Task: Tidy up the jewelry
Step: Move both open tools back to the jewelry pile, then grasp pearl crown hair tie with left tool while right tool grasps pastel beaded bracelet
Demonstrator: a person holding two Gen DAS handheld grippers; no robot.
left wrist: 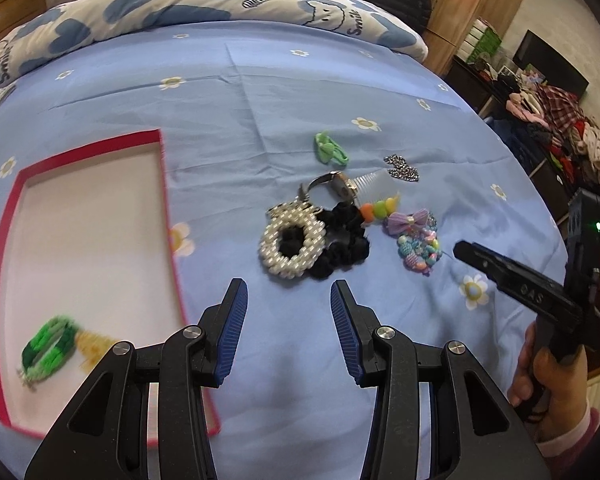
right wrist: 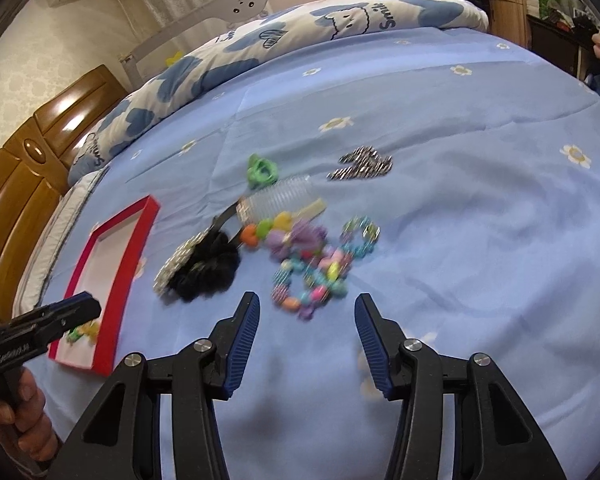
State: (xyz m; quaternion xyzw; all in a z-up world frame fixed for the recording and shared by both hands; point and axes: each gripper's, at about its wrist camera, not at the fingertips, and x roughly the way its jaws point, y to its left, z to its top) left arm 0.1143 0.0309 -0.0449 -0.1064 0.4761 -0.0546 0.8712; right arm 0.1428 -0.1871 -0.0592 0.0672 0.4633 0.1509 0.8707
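A pile of jewelry lies on the blue bedsheet: a pearl ring (left wrist: pixel 292 242) on a black scrunchie (left wrist: pixel 342 244), a watch (left wrist: pixel 340 186), a clear comb (right wrist: pixel 278 200), a colourful bead bracelet (right wrist: pixel 312 276), a purple bow (left wrist: pixel 408 220), a green clip (left wrist: pixel 330 150) and a silver heart piece (right wrist: pixel 362 166). A red-rimmed white tray (left wrist: pixel 162 184) to the left holds a green bracelet (left wrist: pixel 48 348). My left gripper (left wrist: pixel 288 314) is open and empty, just short of the pearl ring. My right gripper (right wrist: pixel 306 332) is open and empty, just short of the bead bracelet.
A blue-and-white duvet (left wrist: pixel 220 4) lies rolled along the far side of the bed. A wooden headboard (right wrist: pixel 28 168) stands at the left. Heaped clothes (left wrist: pixel 560 132) and furniture stand beyond the bed's right edge.
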